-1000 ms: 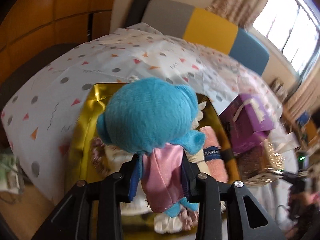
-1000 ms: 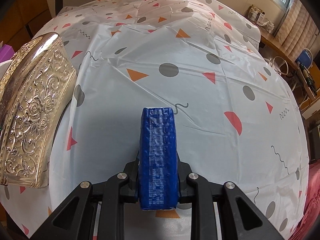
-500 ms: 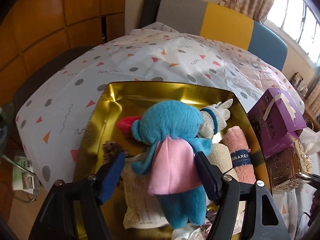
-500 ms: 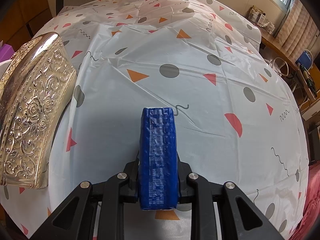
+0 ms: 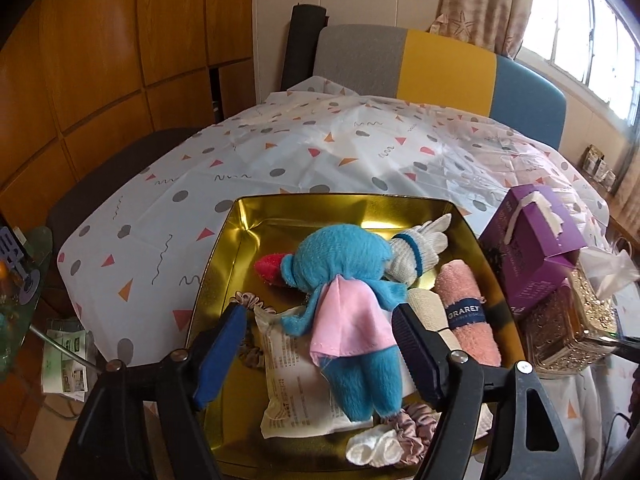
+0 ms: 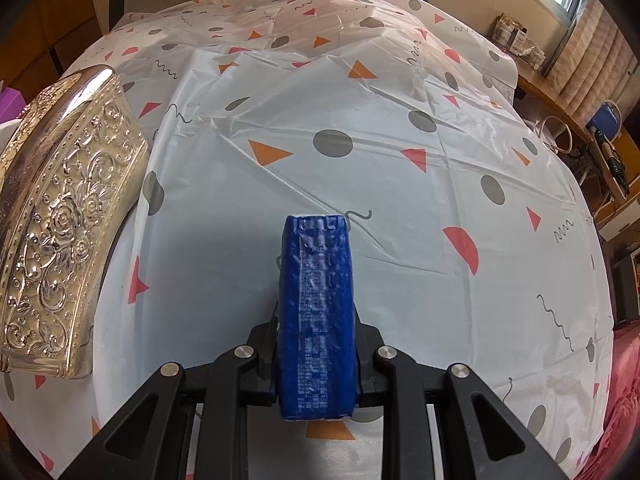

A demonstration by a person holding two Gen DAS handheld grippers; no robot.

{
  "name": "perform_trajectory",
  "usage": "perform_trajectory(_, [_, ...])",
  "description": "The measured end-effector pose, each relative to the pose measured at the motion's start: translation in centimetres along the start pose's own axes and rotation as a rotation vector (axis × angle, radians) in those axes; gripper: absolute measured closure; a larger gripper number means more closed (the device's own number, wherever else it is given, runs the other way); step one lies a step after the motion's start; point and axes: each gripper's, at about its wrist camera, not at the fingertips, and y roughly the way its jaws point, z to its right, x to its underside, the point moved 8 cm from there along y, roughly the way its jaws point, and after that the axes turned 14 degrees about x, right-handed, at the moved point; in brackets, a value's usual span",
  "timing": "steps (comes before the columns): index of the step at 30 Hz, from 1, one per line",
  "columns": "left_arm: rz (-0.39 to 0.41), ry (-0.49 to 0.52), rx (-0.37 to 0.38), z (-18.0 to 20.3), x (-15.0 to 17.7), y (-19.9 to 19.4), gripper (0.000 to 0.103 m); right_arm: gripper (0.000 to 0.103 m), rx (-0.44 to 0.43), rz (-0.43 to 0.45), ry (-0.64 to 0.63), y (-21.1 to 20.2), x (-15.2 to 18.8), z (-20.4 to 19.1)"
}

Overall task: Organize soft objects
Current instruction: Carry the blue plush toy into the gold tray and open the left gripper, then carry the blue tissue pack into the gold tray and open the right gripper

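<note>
Released a second ago, the blue plush toy point(image 5: 348, 304) now lies face-down in the gold tray point(image 5: 224, 264) between the left gripper's point(image 5: 320, 356) spread jaws, while the right gripper point(image 6: 316, 360) clamps an upright blue packet point(image 6: 316, 312), tray to its left.

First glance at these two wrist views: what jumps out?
The fuzzy blue plush toy with a pink cape, lying face down on other soft items in the shiny gold metal tray, between the fingers of the open left gripper. In the right wrist view, the right gripper is shut on a blue plastic-wrapped pack above the white patterned tablecloth, with an embossed silver box at left.
</note>
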Motion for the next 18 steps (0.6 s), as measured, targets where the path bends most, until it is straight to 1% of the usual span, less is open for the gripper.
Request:
perform_trajectory(9, [0.024,0.029,0.007,0.3,-0.1,-1.2,0.026,0.080,0.035,-0.011,0.058,0.4,-0.1,1.4])
perform_trajectory(16, [0.018,0.021,0.010,0.0,0.3,-1.6,0.026,0.080,0.020,-0.042,0.097,1.1,-0.4,1.9])
perform_trajectory(18, [0.018,0.022,0.007,-0.2,0.4,-1.8,0.026,0.080,0.012,-0.055,0.126,1.2,-0.7,2.1])
